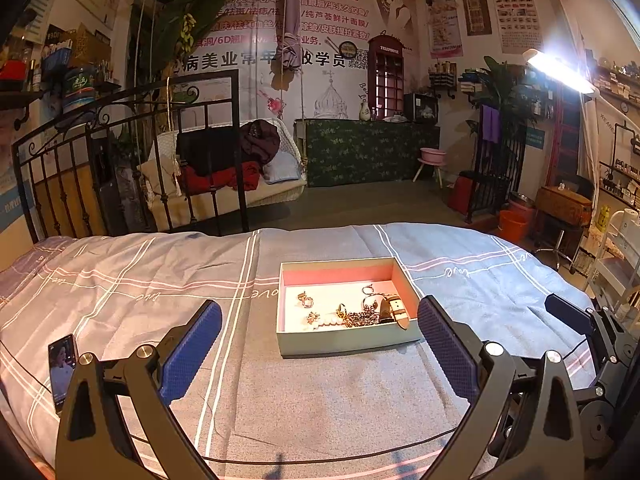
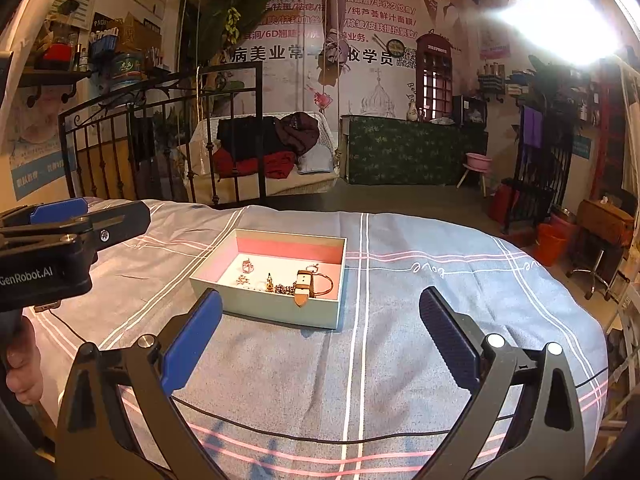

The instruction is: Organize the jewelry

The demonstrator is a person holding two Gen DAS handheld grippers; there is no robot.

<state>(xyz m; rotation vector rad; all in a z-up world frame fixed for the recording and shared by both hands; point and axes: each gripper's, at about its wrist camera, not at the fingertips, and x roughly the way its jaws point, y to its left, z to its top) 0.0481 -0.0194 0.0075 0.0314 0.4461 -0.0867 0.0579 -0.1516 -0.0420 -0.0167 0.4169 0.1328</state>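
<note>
A shallow open box [image 1: 344,342] with a pink inside sits on the bed, holding several pieces of jewelry: a brown-strapped watch [image 1: 396,309], a beaded chain [image 1: 360,318], rings and earrings [image 1: 306,300]. My left gripper [image 1: 320,344] is open and empty, its fingers either side of the box's near edge, a little short of it. In the right wrist view the box [image 2: 276,312] lies ahead and left, with the watch [image 2: 306,286] inside. My right gripper [image 2: 320,336] is open and empty, just short of the box's right corner.
The bed has a grey-blue striped cover [image 1: 320,408]. A phone [image 1: 62,368] with a lit screen lies at the left, with a cable across the cover. My left gripper's body [image 2: 44,252] shows at the left. A black iron bed frame [image 1: 120,152] stands behind.
</note>
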